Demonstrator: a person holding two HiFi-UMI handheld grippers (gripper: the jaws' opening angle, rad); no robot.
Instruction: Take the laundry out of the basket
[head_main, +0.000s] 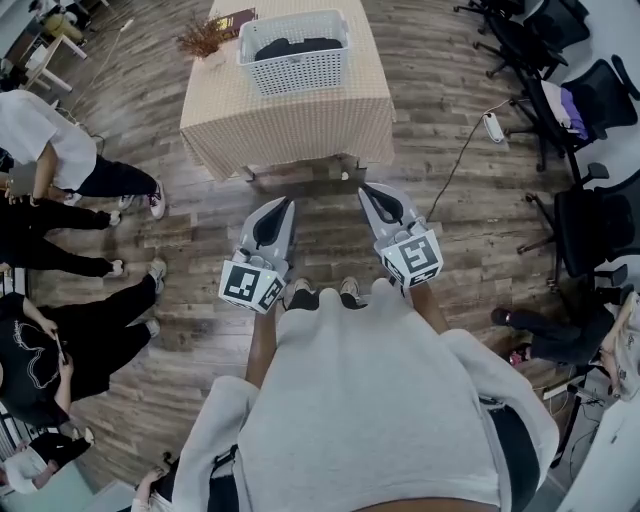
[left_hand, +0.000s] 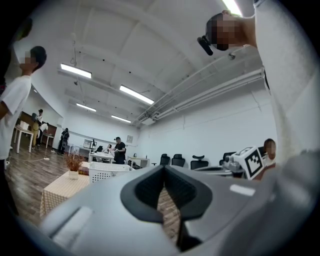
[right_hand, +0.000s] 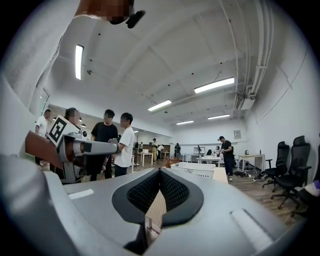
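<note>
1. Head view: the person stands on a wood floor (head_main: 450, 250) and holds both tools out in front at about waist height. The left gripper (head_main: 286, 203) and the right gripper (head_main: 367, 189) point forward toward a table (head_main: 290, 125) covered with a checked cloth, and both are well short of it. A white slatted basket (head_main: 300, 72) stands on the far part of the table, and the dark laundry (head_main: 297, 45) lies inside it. A bunch of dried flowers (head_main: 203, 40) and a book (head_main: 232, 20) sit just beside the basket on its left. Bystanders (head_main: 45, 150) stand along the left edge, and black office chairs (head_main: 590, 100) line the right
2. Left gripper view: the jaws are pressed together at the tips, and nothing is pinched between them. Only the floor shows through the hollow between the dark pads (left_hand: 147, 192). The basket (left_hand: 107, 173) appears low at the left, on the table (left_hand: 62, 189), far ahead of the jaws. The flowers (left_hand: 74, 162) stand to the left of the basket
3. Right gripper view: these jaws are also closed tip to tip with nothing caught between them. The checked cloth shows through the gap between the pads (right_hand: 175, 192). The basket (right_hand: 194, 170) stands beyond the tips, a little to the right, well apart from them. Several people (right_hand: 116, 145) stand at the left
</note>
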